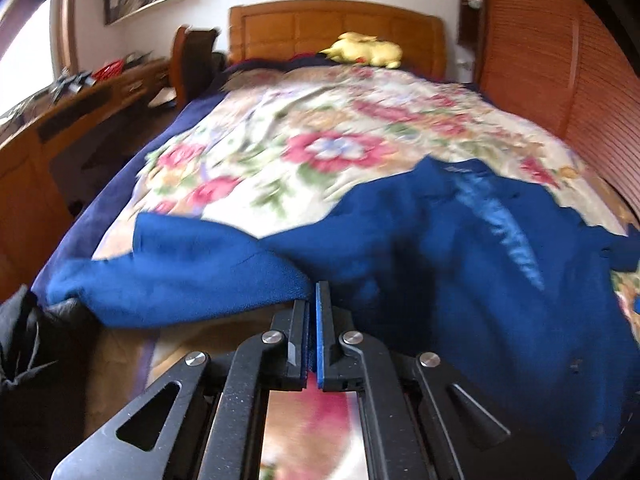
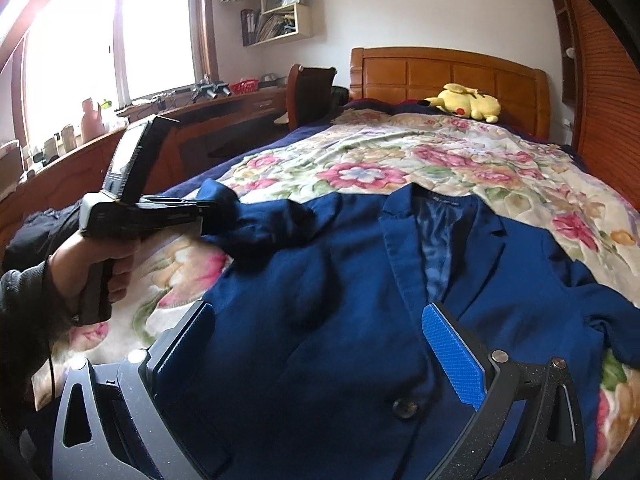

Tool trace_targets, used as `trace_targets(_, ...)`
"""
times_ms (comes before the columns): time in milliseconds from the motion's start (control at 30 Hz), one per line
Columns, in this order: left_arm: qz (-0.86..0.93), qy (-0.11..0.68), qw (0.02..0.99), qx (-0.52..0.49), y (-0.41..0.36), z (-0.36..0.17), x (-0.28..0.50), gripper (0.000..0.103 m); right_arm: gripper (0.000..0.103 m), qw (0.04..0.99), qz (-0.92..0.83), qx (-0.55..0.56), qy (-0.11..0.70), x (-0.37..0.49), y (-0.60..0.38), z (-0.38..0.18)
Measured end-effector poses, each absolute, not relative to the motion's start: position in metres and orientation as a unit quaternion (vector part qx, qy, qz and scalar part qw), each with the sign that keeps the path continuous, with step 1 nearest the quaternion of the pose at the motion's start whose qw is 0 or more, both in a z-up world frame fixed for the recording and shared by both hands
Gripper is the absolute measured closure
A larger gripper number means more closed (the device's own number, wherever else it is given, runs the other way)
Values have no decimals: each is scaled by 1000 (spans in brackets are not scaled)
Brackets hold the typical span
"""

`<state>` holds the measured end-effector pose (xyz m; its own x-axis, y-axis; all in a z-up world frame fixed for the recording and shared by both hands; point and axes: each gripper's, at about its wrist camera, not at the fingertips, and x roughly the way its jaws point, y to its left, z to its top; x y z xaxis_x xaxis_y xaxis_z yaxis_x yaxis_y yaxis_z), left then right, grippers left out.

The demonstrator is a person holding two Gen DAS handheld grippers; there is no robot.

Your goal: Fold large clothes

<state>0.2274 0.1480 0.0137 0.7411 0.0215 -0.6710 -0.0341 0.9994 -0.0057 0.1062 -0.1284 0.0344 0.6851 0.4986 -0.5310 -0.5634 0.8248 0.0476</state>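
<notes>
Left gripper (image 1: 313, 296), jaws pinched on blue jacket (image 1: 460, 248) sleeve over floral bedspread (image 1: 320, 128)

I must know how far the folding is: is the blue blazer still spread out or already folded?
Mostly spread: the blue blazer lies face up on the floral bedspread, lapels visible. Only its sleeve is lifted, held by the left tool.

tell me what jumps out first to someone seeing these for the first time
A dark blue blazer lies spread, front up, across the near end of a bed with a bright floral bedspread. The left gripper has its fingers shut on the blazer's sleeve, lifting it off the bedspread, while the right gripper is open over the blazer's front. A yellow plush toy lies by the wooden headboard.
</notes>
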Motion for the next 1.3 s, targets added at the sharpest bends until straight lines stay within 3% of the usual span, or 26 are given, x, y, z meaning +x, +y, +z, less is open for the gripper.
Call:
trace_targets(267,-79,346,935,16,81,36,200,101,0,925,266,-60,264,95,-148,32)
trace_targets(533,-83,378,922,33,72,10,169,100,0,923,265,-61,272,100,-145,26)
trace_targets(633,-80,385,919,31,82,3,159,90,0,922,266,-68,272,101,-144,27)
trace_targets(700,-80,386,919,29,92,1,149,77,0,922,268,-69,271,101,-144,28)
trace_targets(733,-77,384,919,29,94,0,146,64,0,922,269,-70,271,100,-144,28)
trace_targets(800,-81,380,921,23,104,0,138,57,0,922,269,-72,269,99,-144,28)
trace_targets(867,-76,384,920,20,112,-4,136,37,0,922,269,-72,269,99,-145,28)
trace_targets(933,-66,384,921,19,119,-8,136,24,0,922,270,-71,270,99,-145,28)
trace_targets(1300,21,416,906,74,162,-48,165,24,0,917,279,-80,274,98,-142,25)
